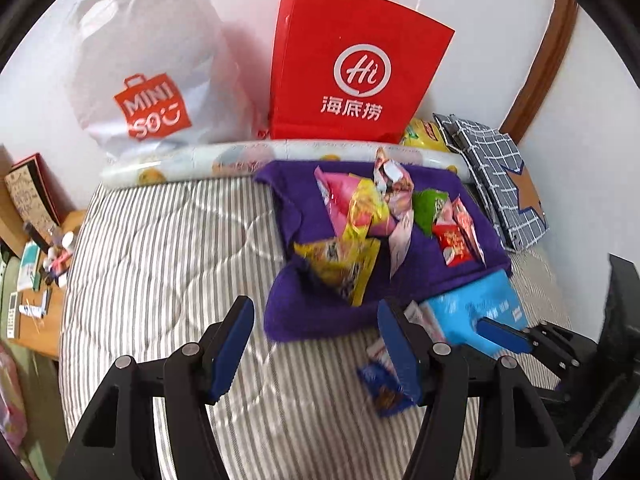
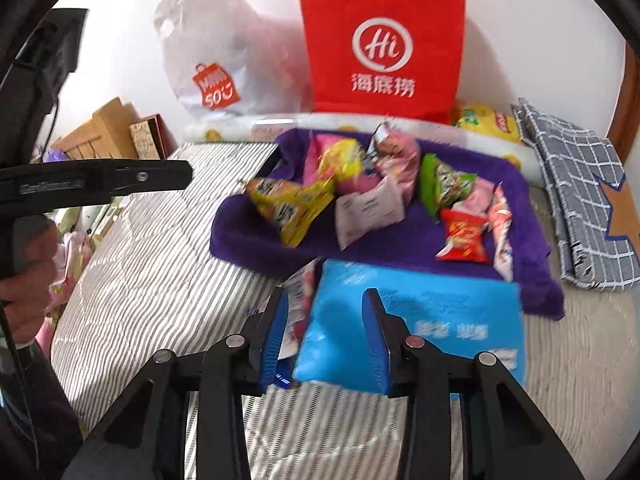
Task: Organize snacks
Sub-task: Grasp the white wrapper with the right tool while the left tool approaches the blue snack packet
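Observation:
Several snack packets lie on a purple towel (image 1: 320, 312) (image 2: 248, 240) on the striped bed: a yellow packet (image 1: 340, 268) (image 2: 288, 208), a pink one (image 1: 340, 196), a green one (image 2: 444, 184) and a red one (image 1: 454, 246) (image 2: 464, 236). A light blue packet (image 1: 476, 316) (image 2: 420, 320) lies at the towel's near edge. My right gripper (image 2: 326, 336) is open, its jaws straddling the blue packet's left part. My left gripper (image 1: 316, 344) is open and empty above the bed, beside a small dark blue packet (image 1: 380, 388).
A red paper bag (image 1: 352, 64) (image 2: 384, 44) and a white Miniso plastic bag (image 1: 152, 72) (image 2: 220, 52) stand against the wall behind a rolled mat (image 1: 180, 164). A folded checked cloth (image 1: 496, 176) (image 2: 580, 200) lies right. A cluttered bedside table (image 1: 36, 280) is left.

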{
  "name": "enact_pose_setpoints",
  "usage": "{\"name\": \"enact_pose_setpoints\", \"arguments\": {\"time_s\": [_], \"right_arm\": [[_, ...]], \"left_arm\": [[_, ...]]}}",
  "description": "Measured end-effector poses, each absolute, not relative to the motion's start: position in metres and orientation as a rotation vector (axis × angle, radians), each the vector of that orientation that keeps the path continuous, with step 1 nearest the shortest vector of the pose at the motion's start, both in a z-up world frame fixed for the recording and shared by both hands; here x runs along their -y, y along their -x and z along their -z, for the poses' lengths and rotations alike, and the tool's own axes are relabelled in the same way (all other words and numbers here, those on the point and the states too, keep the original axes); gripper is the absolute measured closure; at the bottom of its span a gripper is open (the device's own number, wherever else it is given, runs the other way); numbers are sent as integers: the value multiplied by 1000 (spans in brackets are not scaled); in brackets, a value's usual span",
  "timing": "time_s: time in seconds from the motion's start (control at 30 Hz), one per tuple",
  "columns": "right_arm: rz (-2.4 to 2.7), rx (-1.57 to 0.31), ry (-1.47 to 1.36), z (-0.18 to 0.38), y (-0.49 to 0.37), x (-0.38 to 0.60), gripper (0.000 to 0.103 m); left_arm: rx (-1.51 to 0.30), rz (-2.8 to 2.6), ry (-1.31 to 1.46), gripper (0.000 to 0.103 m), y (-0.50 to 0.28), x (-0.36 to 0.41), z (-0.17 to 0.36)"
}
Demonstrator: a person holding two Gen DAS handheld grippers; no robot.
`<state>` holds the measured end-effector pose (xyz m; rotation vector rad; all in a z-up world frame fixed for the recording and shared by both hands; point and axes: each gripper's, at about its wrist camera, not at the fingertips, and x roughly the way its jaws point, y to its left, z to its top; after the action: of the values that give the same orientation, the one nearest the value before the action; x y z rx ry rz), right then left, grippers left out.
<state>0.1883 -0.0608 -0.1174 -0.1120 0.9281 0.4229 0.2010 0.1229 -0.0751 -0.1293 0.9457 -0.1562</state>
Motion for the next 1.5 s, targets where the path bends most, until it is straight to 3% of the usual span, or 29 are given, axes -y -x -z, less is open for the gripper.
{"name": "enact_pose_setpoints", "arguments": {"time_s": [0.2, 0.33, 0.47, 0.9, 1.33, 1.5], "right_arm": [[-382, -894, 186, 133, -181, 46, 73], [-357, -870, 249, 134, -176, 36, 96], [-363, -853, 242, 131, -169, 37, 100], [-447, -772, 84, 82, -97, 85, 101], [-257, -874, -25, 139, -77, 190, 101], [-211, -904, -66, 155, -78, 220, 96]], "left_arm": [[-950, 160, 130, 41, -182, -128, 85], [-958, 157, 136, 41, -177, -130, 90], [-962, 153, 139, 41, -171, -130, 92], [-969, 148, 167, 41, -159, -112, 97], [-995, 196, 134, 41, -147, -59, 112], [-1013, 183, 125, 41, -147, -51, 120]]}}
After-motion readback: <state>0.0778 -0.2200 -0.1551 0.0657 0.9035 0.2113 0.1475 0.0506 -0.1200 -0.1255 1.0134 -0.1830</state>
